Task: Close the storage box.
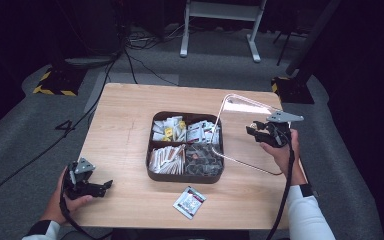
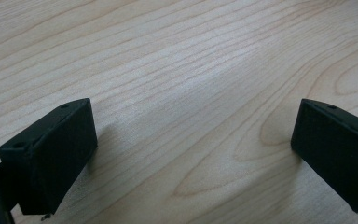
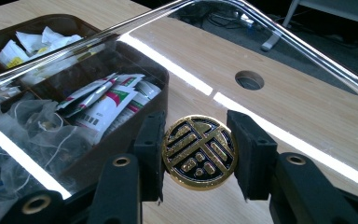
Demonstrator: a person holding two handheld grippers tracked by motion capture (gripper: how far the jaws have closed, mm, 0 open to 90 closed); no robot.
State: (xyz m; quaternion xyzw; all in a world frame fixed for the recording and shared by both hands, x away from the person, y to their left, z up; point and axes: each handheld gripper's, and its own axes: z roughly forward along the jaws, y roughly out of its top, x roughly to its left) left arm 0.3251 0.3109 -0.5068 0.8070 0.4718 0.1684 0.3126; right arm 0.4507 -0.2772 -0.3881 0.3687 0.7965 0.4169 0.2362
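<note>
My right gripper is clamped on the gold-and-black knob of a clear lid, held tilted up just beside the dark divided box of sachets (tea bags, probably). My left gripper rests spread apart on the table, well away; one loose packet lies between us.

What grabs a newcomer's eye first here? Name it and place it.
The clear lid tilted up beside the dark tray at the table's middle, lifted by its gold round knob, on which the right hand-held gripper is clamped. Next, the tray's four compartments of tea bags and sachets, and one loose sachet lying in front.
</note>
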